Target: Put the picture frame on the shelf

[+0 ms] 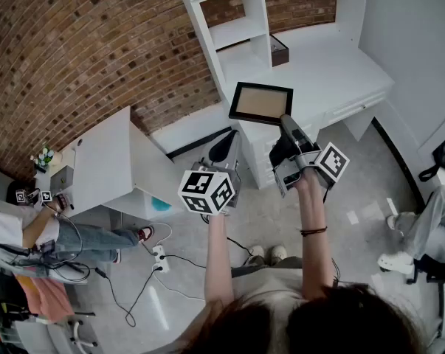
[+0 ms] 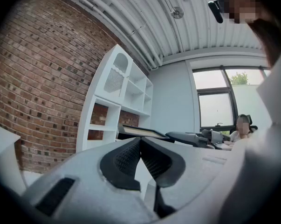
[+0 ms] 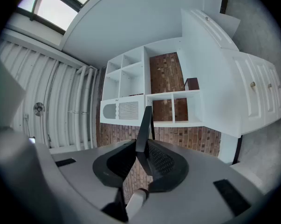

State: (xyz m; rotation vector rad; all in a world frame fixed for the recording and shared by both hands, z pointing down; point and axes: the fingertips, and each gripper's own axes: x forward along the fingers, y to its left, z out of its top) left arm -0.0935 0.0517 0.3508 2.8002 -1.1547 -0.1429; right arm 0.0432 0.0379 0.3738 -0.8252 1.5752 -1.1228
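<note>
My right gripper (image 1: 283, 120) is shut on the near right corner of the dark picture frame (image 1: 260, 103), holding it above the front edge of the white desk (image 1: 333, 72). The white shelf unit (image 1: 237, 32) stands at the back of that desk. In the right gripper view the frame (image 3: 144, 125) stands edge-on between the pads (image 3: 160, 160), with the shelf (image 3: 131, 92) beyond. My left gripper (image 1: 223, 147) hangs lower and to the left over the floor, shut with nothing in it. In the left gripper view its pads (image 2: 154, 157) meet, and the frame (image 2: 140, 132) shows ahead.
A small dark box (image 1: 279, 50) sits in a lower shelf compartment. A white table (image 1: 104, 161) stands to the left, with a seated person (image 1: 30, 234) beside it. A power strip and cables (image 1: 161, 257) lie on the floor. Another person (image 1: 429, 227) sits at the right edge.
</note>
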